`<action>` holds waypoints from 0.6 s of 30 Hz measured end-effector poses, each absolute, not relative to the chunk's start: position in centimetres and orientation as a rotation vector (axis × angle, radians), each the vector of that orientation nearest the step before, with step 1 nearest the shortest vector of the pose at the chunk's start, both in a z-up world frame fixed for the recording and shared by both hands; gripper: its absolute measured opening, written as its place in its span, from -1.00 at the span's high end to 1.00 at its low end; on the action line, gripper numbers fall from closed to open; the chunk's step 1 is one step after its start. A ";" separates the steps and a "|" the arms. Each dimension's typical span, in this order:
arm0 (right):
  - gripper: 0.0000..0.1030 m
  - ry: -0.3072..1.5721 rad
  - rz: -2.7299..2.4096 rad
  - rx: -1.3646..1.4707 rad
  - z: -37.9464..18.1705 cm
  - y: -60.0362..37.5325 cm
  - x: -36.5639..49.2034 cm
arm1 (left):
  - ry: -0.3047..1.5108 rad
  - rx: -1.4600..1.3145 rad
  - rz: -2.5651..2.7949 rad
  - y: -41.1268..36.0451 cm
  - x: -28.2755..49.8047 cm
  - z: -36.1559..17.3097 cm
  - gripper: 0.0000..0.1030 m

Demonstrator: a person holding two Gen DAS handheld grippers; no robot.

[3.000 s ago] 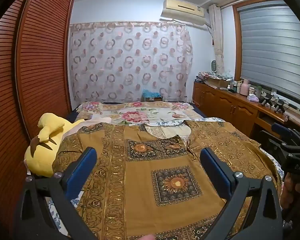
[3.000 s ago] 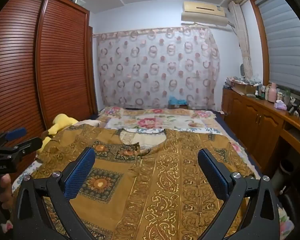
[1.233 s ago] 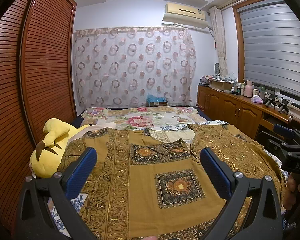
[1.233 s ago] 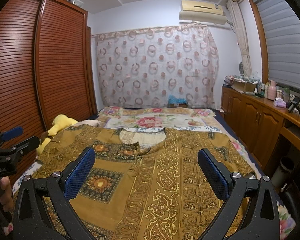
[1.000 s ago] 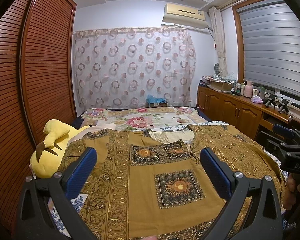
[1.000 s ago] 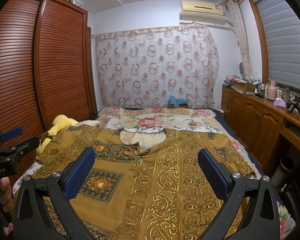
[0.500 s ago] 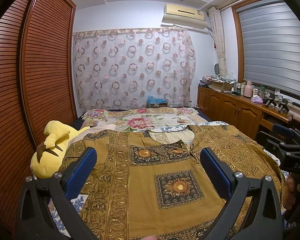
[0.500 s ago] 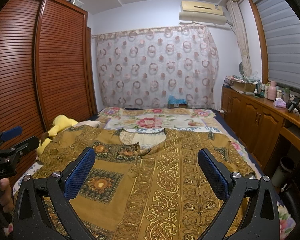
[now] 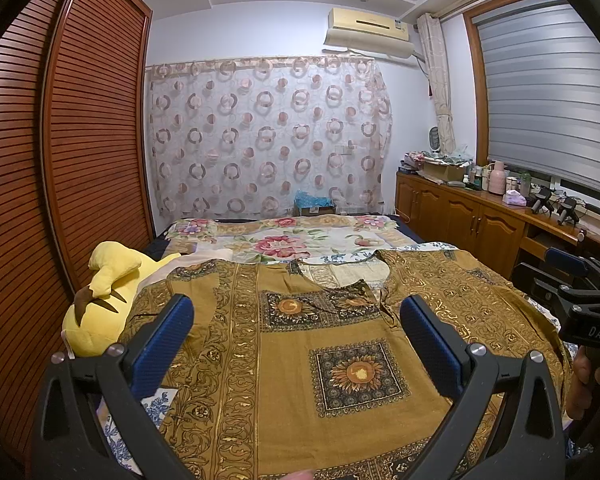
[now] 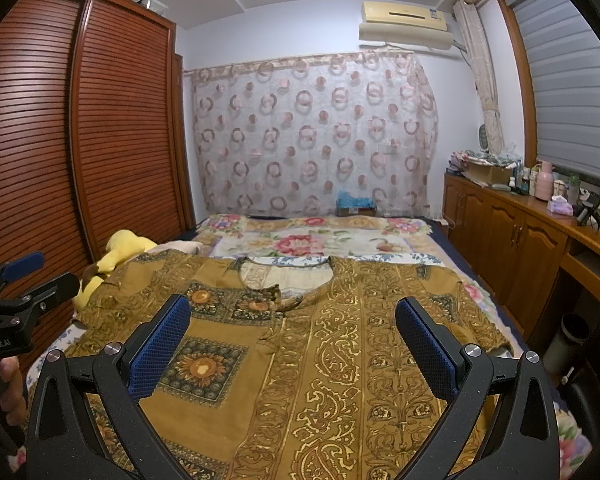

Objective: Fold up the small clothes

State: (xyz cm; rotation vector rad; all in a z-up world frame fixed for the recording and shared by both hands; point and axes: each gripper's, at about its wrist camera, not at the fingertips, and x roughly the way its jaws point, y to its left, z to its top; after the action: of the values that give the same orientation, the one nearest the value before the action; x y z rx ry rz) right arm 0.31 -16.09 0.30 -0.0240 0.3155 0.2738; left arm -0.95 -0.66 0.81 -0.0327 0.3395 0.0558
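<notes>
A golden-brown patterned garment (image 9: pixel 324 344) lies spread flat on the bed, neckline toward the far end; it also shows in the right wrist view (image 10: pixel 340 352). My left gripper (image 9: pixel 296 328) is open and empty, held above the garment's left half. My right gripper (image 10: pixel 292 328) is open and empty, held above the garment's middle. Each gripper shows at the edge of the other's view: the right one (image 9: pixel 580 300) and the left one (image 10: pixel 16 296).
A yellow plush toy (image 9: pixel 100 296) lies at the bed's left edge beside the slatted wardrobe (image 9: pixel 60 160). A floral bedspread (image 9: pixel 300 240) covers the far half. A wooden cabinet (image 10: pixel 520 248) with clutter runs along the right wall. A bin (image 10: pixel 568 344) stands by it.
Both grippers have stayed nearly still and open. The left view has tilted slightly upward since three seconds ago. The garment has not moved.
</notes>
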 end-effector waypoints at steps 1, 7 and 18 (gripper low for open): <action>-1.00 0.315 0.273 -0.024 0.3 -16.1 0.3 | 0.339 -0.033 0.057 -0.7 -0.9 0.9 -1.00; -1.00 0.315 0.273 -0.023 0.2 -16.0 0.3 | 0.339 -0.032 0.055 -0.7 -1.0 0.8 -1.00; -1.00 0.315 0.272 -0.024 0.0 -15.8 0.3 | 0.341 -0.031 0.055 -0.8 -1.0 0.8 -1.00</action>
State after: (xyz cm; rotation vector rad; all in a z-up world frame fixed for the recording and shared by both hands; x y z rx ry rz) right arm 0.25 -15.81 0.03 -0.0235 0.3145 0.2719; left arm -0.96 -0.78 0.76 -0.0311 0.3406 0.0555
